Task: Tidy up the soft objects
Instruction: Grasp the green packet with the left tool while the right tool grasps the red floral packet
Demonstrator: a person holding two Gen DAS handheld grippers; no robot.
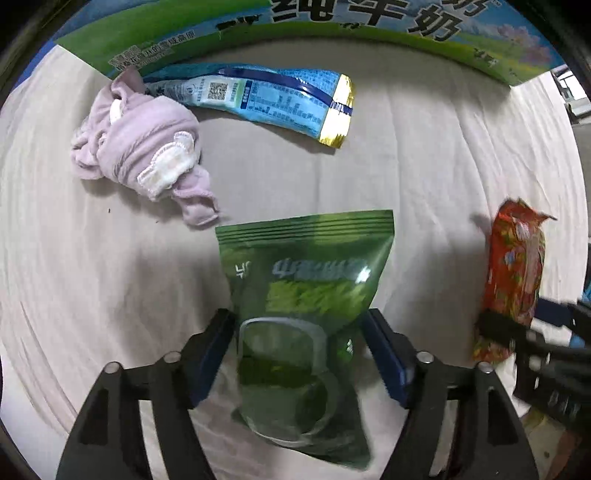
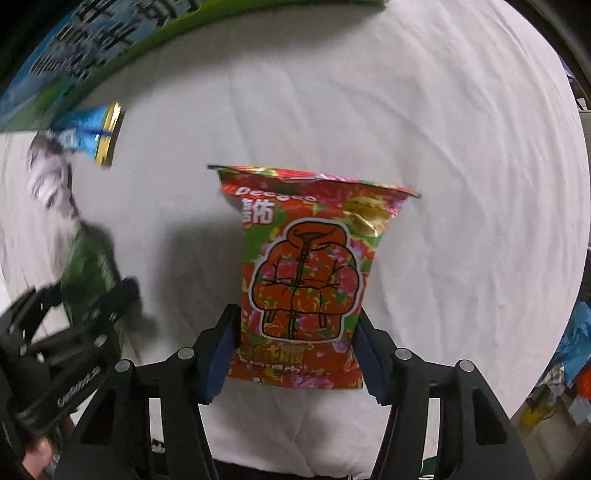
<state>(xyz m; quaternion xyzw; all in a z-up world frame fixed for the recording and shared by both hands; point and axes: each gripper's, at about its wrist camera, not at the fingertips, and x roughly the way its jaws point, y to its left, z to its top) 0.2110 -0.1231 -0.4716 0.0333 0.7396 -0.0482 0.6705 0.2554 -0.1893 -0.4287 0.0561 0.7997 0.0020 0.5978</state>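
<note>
Left gripper (image 1: 299,354) jaws straddle the green pouch (image 1: 306,295), seemingly just clear; right gripper (image 2: 293,354) jaws pinch the red snack bag (image 2: 303,280). Beyond, lilac garment (image 1: 144,147) and blue packet (image 1: 266,101) lie unsorted.

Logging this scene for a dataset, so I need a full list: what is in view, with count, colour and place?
green pouch: 1, green, between left gripper's fingers
red snack bag: 1, red floral, between right gripper's fingers
blue packet: 1, blue with gold end, near the box
cloth: 1, lilac, bunched, left of blue packet
box: 1, green-blue printed, far edge
sheet: 1, white, under everything
left hand-held gripper: 1, black, blue pads
right hand-held gripper: 1, black, blue pads
</note>
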